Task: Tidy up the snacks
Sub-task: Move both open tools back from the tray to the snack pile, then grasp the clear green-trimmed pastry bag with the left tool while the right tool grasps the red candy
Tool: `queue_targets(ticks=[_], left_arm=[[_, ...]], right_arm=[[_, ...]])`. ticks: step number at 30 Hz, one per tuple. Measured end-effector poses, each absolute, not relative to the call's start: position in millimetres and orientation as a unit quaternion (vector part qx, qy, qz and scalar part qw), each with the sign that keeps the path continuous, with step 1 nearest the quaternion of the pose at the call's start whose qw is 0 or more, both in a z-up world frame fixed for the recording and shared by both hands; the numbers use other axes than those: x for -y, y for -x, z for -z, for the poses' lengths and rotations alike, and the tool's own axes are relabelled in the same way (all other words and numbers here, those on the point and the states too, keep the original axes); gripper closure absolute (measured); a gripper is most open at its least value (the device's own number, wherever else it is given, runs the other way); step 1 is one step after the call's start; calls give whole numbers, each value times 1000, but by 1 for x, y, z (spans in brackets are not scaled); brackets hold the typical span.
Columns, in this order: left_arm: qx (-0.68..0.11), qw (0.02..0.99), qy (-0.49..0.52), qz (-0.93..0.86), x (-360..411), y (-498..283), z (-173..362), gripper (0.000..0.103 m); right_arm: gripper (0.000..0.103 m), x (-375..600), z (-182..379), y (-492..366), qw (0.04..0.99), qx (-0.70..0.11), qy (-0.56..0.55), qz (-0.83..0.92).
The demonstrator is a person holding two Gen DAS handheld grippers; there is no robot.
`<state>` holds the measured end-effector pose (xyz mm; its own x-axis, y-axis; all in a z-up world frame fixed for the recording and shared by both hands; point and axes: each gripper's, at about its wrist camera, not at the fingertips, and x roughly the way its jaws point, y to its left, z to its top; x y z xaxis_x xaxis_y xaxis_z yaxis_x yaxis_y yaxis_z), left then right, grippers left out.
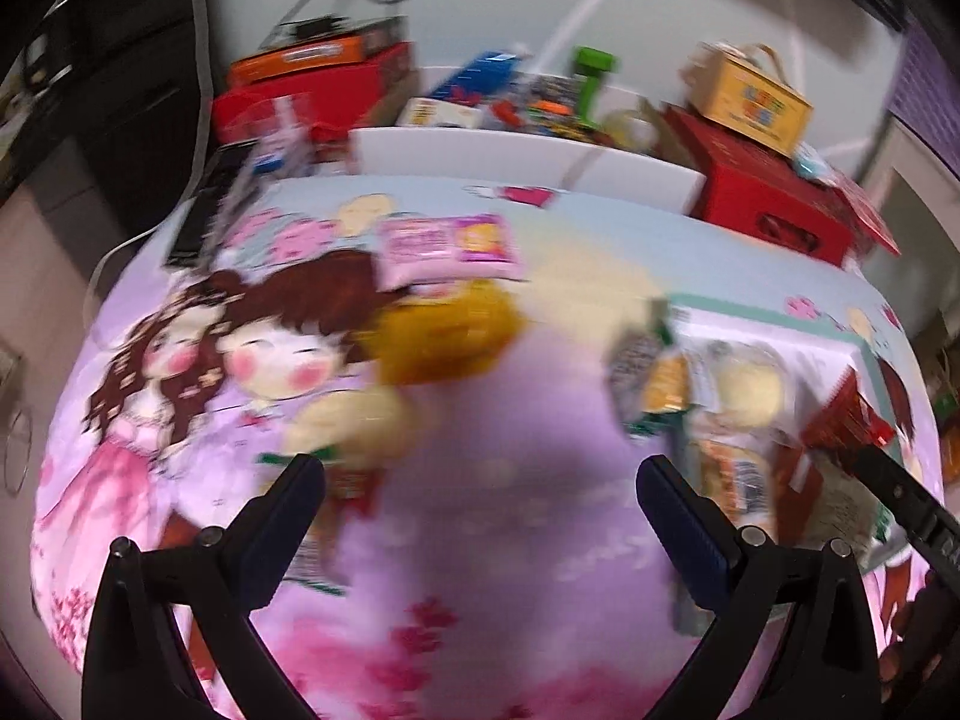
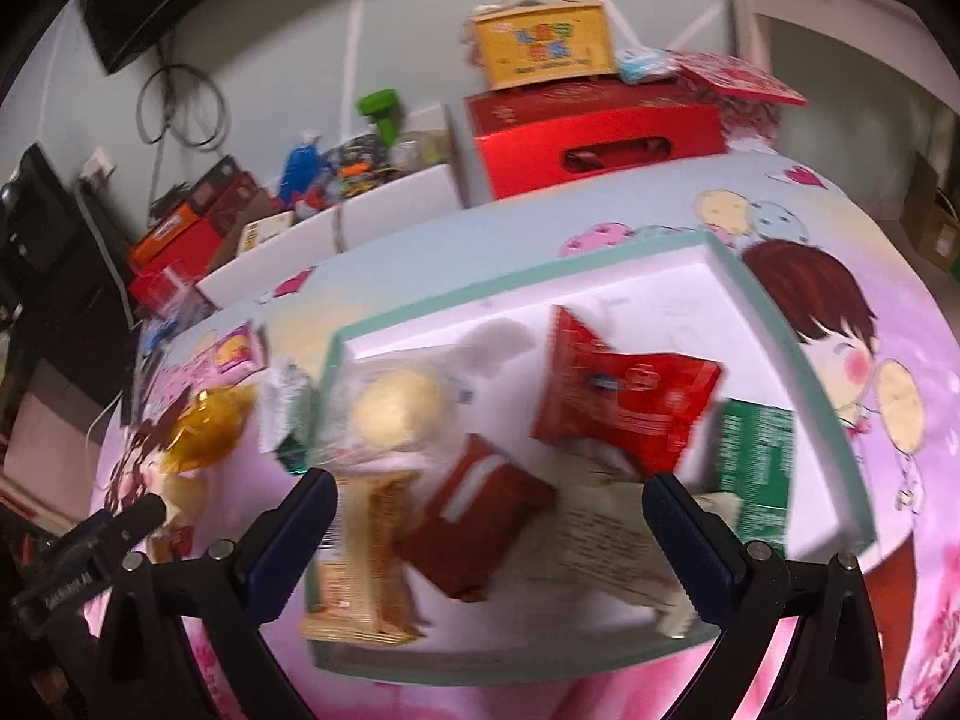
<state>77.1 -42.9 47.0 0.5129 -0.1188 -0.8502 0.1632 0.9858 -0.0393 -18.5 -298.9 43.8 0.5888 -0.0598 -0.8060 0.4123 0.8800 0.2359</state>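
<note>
Hovering wide open and empty, the right claw overlooks the snack tray; left claw likewise.

I can make out almost no writing from either wrist camera, since both views are smeared by motion. The yellow carry box on the red carton has big coloured letters on its face, but I cannot read them. The red snack packet in the white tray has a small blue logo and lines of print, all blurred. The green packet shows rows of fine white print, too small to read. White lettering on the side of the left gripper is also unreadable.
</note>
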Motion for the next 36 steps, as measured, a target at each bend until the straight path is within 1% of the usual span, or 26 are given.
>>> queue_targets(ticks=[11, 16, 24, 36], left_arm=[[-491, 870, 42, -22, -49, -85, -45, 0], [-503, 861, 67, -32, -70, -85, -37, 0], [-527, 846, 83, -25, -82, -86, -18, 0], [-560, 825, 76, 15, -67, -94, 7, 1]], right_arm=[[0, 224, -47, -11, 885, -435, -162, 39], [0, 193, -40, -24, 881, -447, -154, 11], [0, 152, -29, -40, 877, -453, -156, -39], [0, 147, -11, -48, 869, -472, -147, -27]])
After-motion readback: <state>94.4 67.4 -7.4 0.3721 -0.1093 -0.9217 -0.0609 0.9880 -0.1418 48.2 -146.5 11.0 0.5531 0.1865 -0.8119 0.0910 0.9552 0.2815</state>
